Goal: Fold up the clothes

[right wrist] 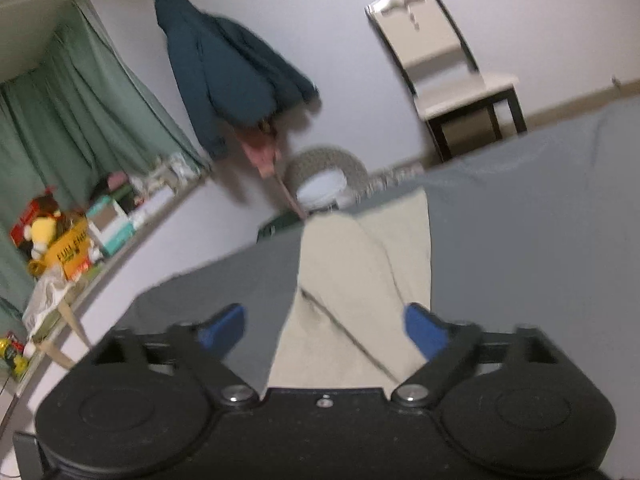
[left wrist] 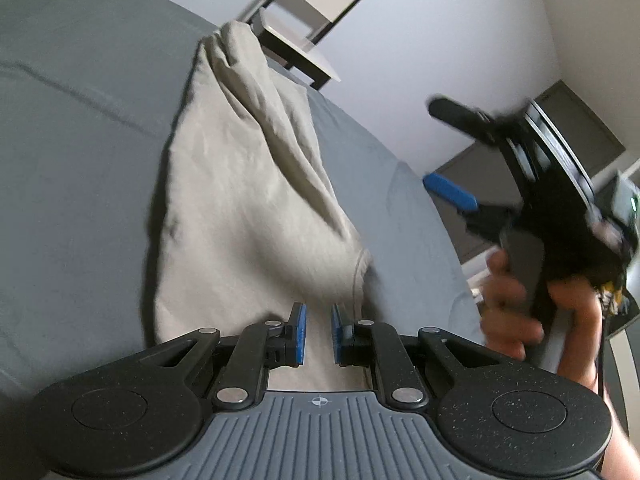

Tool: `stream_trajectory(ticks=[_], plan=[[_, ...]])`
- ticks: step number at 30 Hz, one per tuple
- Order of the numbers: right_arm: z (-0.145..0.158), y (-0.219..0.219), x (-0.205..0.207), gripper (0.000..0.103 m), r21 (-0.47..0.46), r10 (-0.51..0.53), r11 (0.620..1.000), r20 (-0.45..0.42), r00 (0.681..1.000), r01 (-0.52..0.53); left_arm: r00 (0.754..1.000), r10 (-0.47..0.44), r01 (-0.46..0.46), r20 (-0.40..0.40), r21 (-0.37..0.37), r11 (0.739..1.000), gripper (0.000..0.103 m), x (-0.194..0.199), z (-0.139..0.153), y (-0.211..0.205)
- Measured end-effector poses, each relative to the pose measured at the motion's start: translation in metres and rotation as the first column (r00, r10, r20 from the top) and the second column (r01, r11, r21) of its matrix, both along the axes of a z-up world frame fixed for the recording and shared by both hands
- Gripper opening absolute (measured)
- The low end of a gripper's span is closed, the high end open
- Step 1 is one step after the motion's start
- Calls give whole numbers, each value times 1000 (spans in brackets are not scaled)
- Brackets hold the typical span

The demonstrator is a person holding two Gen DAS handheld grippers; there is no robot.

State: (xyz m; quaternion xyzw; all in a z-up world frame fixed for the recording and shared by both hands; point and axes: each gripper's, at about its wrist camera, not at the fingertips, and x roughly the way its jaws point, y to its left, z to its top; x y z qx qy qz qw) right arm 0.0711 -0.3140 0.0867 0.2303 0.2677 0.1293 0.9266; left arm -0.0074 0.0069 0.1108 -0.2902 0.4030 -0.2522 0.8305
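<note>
Left wrist view. The left gripper (left wrist: 319, 330) sits at 6 o'clock, its blue-padded fingers (left wrist: 299, 330) set a narrow gap apart over the near edge of a beige garment (left wrist: 244, 200); nothing is clamped between them. The garment lies rumpled on a grey bedsheet (left wrist: 80, 140), bunched into folds toward 12 o'clock. At 3 o'clock the right gripper (left wrist: 444, 148), blurred, is held in a bare hand (left wrist: 516, 304) above the bed, jaws spread wide. A pale chair (left wrist: 304, 32) stands against the wall at 12 o'clock.

"FULL" on yellow box (right wrist: 70, 246)
</note>
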Motion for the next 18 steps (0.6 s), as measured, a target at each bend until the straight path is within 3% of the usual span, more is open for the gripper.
stream_trajectory(ticks=[4, 10, 18], plan=[[11, 0, 24, 101, -85, -61, 995, -11, 998, 60, 1000, -11, 11, -13, -8, 1000, 12, -2, -4, -4], [20, 6, 77, 103, -196, -72, 979, -67, 995, 58, 999, 29, -30, -30, -34, 999, 12, 7, -7, 3], [-11, 20, 137, 102, -300, -26, 954, -143, 989, -18, 995, 60, -68, -79, -93, 993, 12, 18, -21, 2]])
